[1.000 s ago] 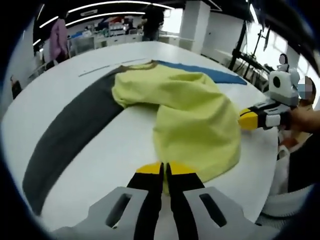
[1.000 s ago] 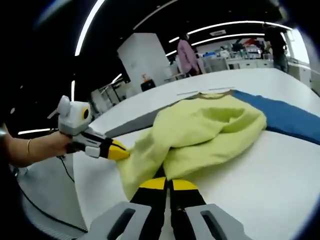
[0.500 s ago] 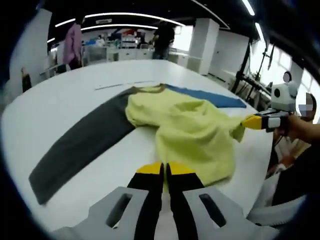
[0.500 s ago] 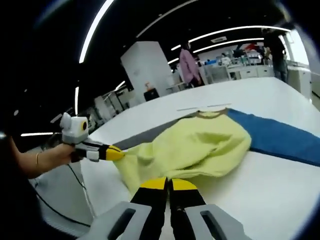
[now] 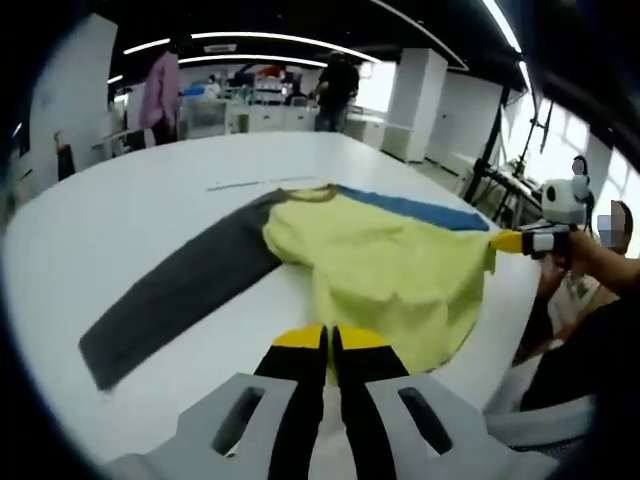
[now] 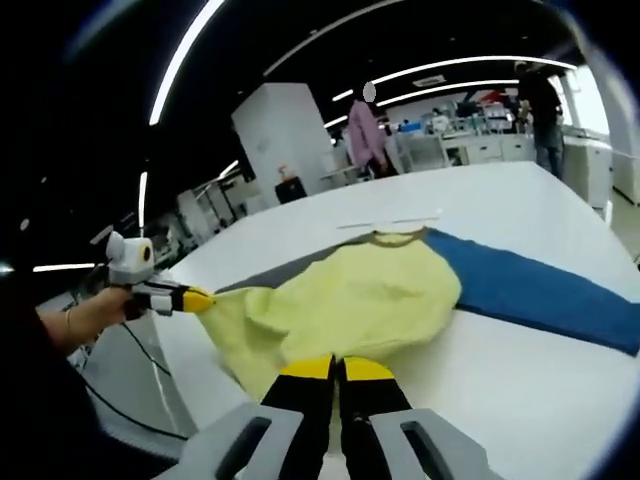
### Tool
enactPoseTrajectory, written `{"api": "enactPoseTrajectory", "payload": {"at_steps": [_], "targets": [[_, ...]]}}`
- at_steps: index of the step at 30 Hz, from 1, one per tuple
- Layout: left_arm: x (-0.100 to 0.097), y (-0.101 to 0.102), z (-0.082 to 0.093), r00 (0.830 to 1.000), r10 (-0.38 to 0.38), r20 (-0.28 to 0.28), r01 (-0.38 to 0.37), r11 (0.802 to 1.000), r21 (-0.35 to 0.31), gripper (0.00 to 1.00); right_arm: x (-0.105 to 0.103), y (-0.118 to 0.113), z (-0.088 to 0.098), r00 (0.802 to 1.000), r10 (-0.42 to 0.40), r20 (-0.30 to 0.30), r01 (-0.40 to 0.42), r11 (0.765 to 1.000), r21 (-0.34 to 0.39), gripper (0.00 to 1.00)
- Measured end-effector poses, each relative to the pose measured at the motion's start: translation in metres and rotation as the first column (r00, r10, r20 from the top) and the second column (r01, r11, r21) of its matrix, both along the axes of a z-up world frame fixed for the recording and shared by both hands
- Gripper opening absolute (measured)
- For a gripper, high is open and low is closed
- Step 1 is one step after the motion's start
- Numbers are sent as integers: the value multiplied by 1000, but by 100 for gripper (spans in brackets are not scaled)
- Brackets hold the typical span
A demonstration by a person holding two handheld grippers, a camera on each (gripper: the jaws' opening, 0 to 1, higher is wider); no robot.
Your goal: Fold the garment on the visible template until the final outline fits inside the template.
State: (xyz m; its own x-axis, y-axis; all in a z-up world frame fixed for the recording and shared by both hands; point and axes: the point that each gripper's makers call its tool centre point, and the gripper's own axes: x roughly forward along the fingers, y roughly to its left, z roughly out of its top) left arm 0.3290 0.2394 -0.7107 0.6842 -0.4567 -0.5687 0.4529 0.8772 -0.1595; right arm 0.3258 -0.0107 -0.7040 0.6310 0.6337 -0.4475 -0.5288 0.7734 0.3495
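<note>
Beneath the yellow body of the garment (image 5: 390, 275), the bench (image 5: 130, 220) surface is hidden, so any template outline there cannot be made out. The blue sleeve (image 6: 545, 295) runs off the right gripper view's edge. Beyond the garment, the people and furniture are too blurred to tell apart.

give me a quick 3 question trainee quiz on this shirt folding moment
1. True or false: the left gripper is shut on the yellow shirt body.
2. Which sleeve lies on the table nearest the left gripper? A) gray sleeve B) blue sleeve
3. Fill in: the right gripper pinches the shirt's ____ edge.

Key: 1 true; 2 A; 3 bottom (hem).
</note>
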Motion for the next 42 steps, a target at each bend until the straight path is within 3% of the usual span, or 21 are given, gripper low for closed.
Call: {"api": "enactPoseTrajectory", "payload": {"at_steps": [16,29,34,42], "targets": [[-37,11,-18,983,135,-127,-142,989,-44,0,-15,-31,-6,994,-73,-79,72,997,-24,0],[-57,13,-47,959,161,-233,-165,986,3,0,-21,-56,-32,973,-154,-171,146,988,-57,0],[-66,13,-60,958,143,-249,-132,989,61,0,-21,-68,-48,962,-189,-199,175,981,-83,0],[-65,17,-66,956,154,-249,-142,988,66,0,-21,-77,-65,955,-200,-218,178,977,-116,0]]}}
